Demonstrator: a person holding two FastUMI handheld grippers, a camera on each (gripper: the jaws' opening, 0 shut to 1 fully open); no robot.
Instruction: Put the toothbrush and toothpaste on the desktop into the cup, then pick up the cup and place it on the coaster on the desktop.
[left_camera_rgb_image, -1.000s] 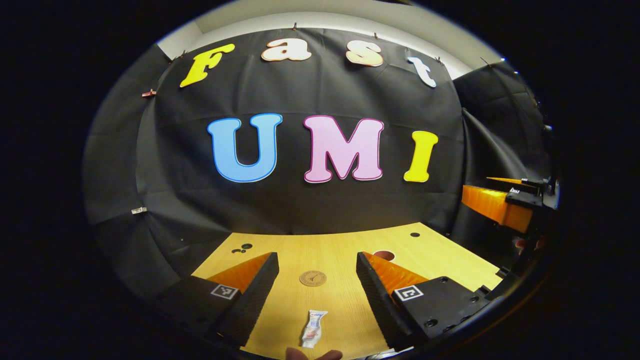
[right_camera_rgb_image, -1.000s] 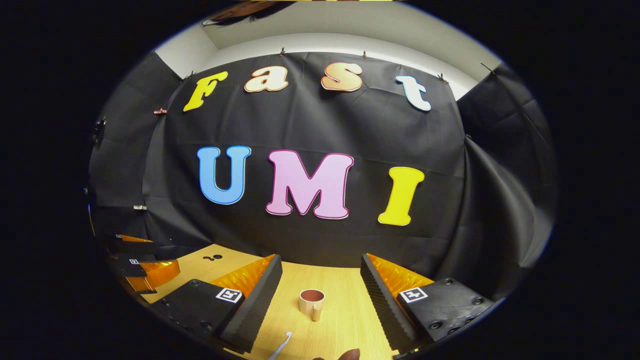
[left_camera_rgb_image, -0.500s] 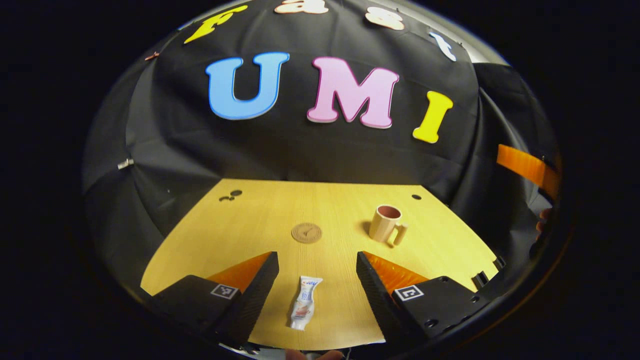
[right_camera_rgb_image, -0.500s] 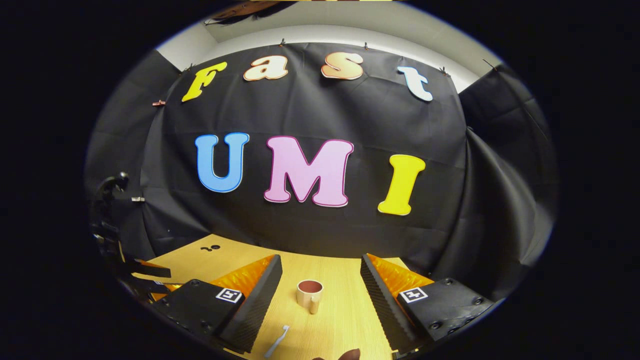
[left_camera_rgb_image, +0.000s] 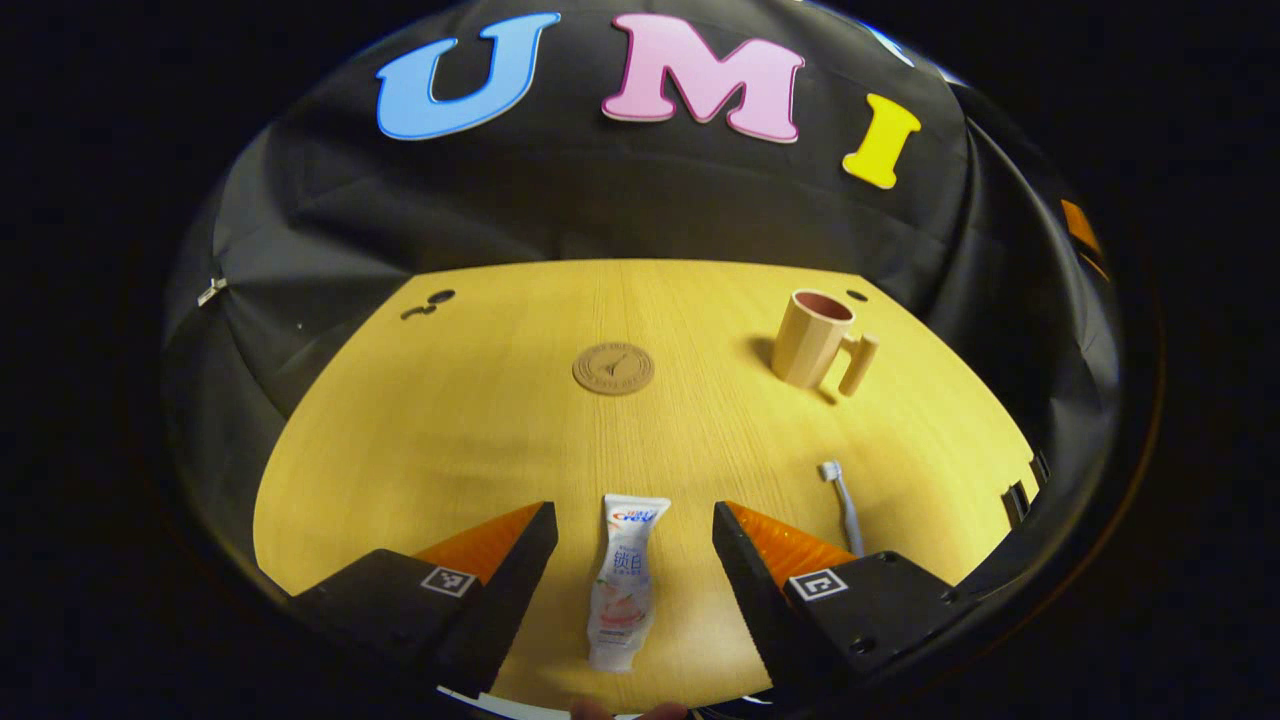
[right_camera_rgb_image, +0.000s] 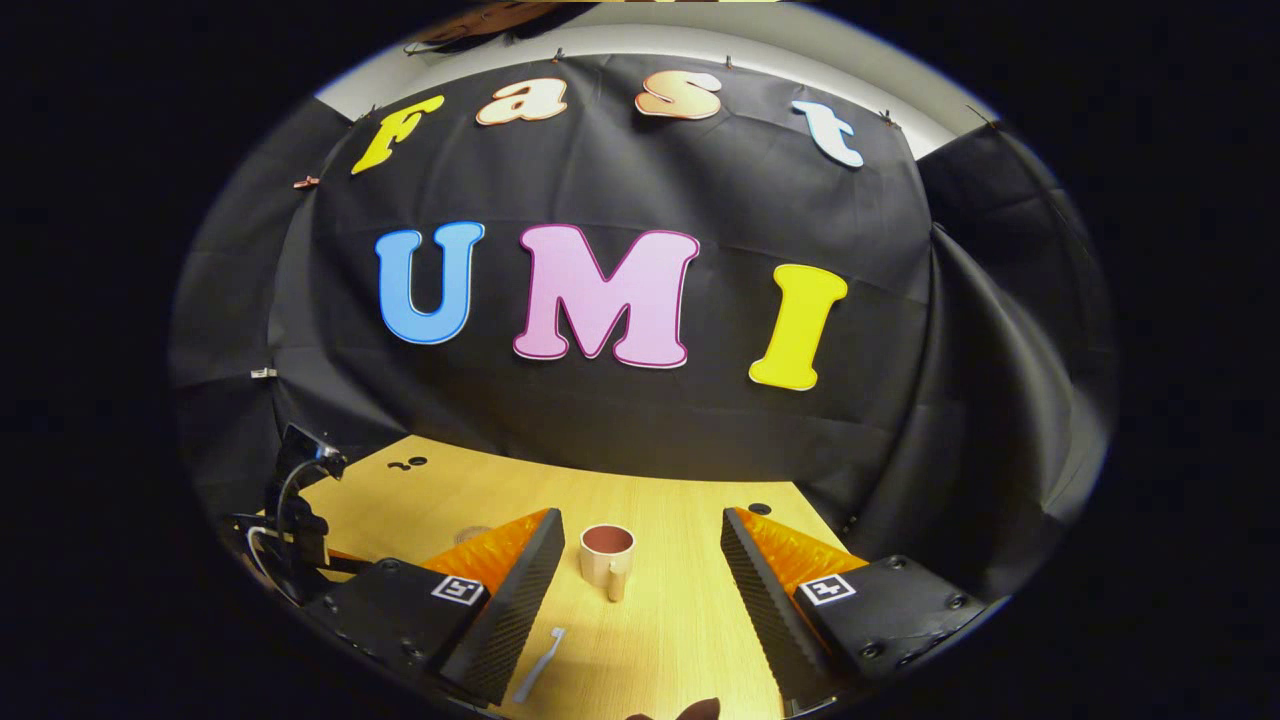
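Nothing has been placed yet. The toothpaste (left_camera_rgb_image: 624, 583) lies bottom centre between the spread left gripper (left_camera_rgb_image: 630, 565); toothbrush (left_camera_rgb_image: 843, 503) lower right, empty cup (left_camera_rgb_image: 812, 337) upper right, coaster (left_camera_rgb_image: 613, 368) centre. The right gripper (right_camera_rgb_image: 640, 590) is held apart.

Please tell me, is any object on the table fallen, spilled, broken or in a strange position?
Nothing stands out. The cup stands upright and looks empty, the coaster lies flat and bare, and the toothpaste and toothbrush lie flat on the table, apart from each other. No spill or damage is visible.
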